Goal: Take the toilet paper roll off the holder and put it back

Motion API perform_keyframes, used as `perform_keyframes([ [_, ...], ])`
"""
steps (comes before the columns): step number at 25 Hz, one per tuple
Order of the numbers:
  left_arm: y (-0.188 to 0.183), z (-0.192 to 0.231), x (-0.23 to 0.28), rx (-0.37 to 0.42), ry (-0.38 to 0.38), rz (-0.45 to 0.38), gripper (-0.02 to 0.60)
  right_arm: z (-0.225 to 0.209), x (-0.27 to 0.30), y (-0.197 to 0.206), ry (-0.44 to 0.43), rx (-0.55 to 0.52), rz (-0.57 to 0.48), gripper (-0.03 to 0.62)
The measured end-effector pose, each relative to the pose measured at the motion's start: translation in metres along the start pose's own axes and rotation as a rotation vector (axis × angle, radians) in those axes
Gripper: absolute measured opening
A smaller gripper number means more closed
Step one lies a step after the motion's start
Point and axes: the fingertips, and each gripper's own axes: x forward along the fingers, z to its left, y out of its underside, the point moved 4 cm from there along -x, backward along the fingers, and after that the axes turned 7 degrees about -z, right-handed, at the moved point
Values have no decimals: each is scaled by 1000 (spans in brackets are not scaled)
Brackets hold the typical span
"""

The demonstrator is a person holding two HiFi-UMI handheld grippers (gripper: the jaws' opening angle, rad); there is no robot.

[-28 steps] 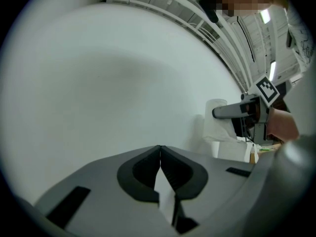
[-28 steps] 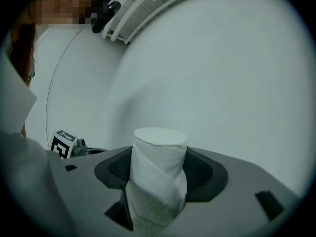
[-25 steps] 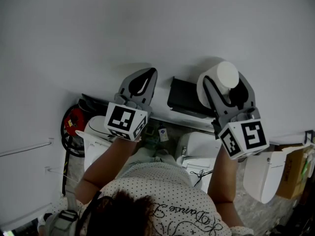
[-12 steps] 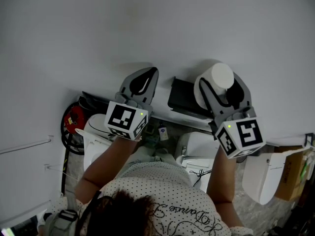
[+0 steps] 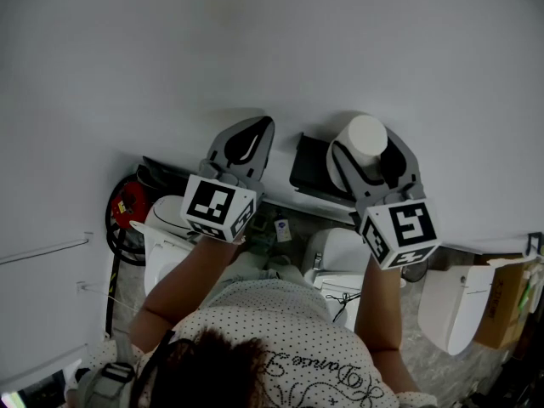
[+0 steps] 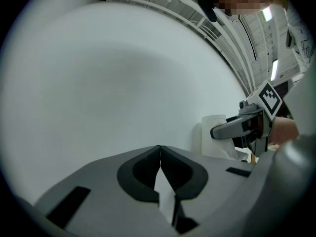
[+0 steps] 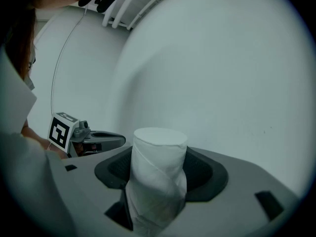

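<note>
A white wall (image 5: 170, 49) is being faced by both tongs. A black holder (image 5: 313, 164) is being shown between them. The toilet paper roll (image 7: 158, 157) is being pinched upright in the right tongs (image 5: 371, 153), off the holder, so either removal or return is being carried out. The left tongs (image 6: 160, 154) are being held pressed together, empty.

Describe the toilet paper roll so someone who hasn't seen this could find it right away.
Start at the pale wall that fills the head view. Against it, the right gripper holds the toilet paper roll between its fingers. It is the only white cylinder there, next to a dark box.
</note>
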Motion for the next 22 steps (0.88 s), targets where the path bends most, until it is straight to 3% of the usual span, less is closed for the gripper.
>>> perform_keyframes([
  [22, 3, 2, -2, -4, -5, 9, 5, 19, 9, 34, -30, 18, 56, 299],
])
